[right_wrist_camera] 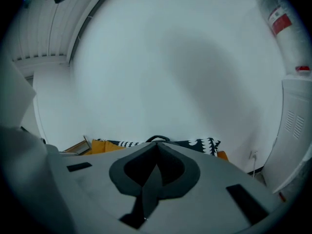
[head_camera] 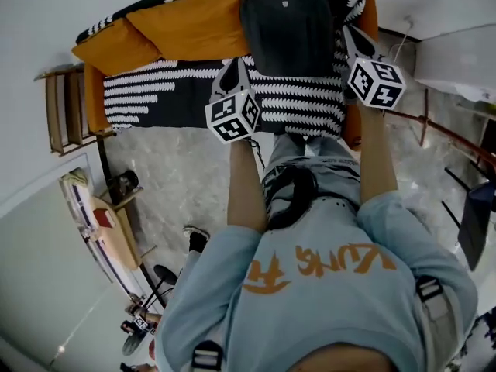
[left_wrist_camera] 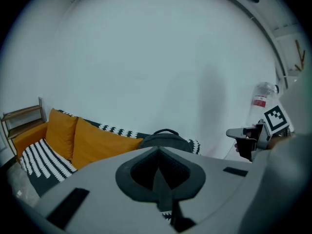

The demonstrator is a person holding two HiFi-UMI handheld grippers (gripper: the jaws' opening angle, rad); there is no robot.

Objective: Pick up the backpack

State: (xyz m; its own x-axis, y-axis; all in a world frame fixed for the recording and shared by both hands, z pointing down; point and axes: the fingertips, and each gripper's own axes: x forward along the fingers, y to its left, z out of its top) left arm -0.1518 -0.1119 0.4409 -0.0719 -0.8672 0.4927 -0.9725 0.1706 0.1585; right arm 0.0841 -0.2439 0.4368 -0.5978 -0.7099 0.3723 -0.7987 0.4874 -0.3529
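Note:
A black backpack (head_camera: 285, 22) stands upright against the back of a sofa, on a black-and-white patterned blanket (head_camera: 178, 91). My left gripper (head_camera: 230, 72) is held out over the seat, just left of the backpack's lower corner, jaws shut and empty. My right gripper (head_camera: 353, 39) hovers by the backpack's right side, also shut with nothing in it. In the left gripper view the backpack's top and carry handle (left_wrist_camera: 165, 132) show just beyond the closed jaws. The right gripper view shows the same handle (right_wrist_camera: 157, 139) above its closed jaws. Neither gripper touches the backpack.
Orange cushions (head_camera: 186, 25) lie left of the backpack. A wooden side table (head_camera: 62, 111) stands off the sofa's left end. A white cabinet (head_camera: 457, 53) is on the right, with a wrapped bottle (left_wrist_camera: 263, 101) on it. A low stand with clutter (head_camera: 108, 223) is on the marble floor, lower left.

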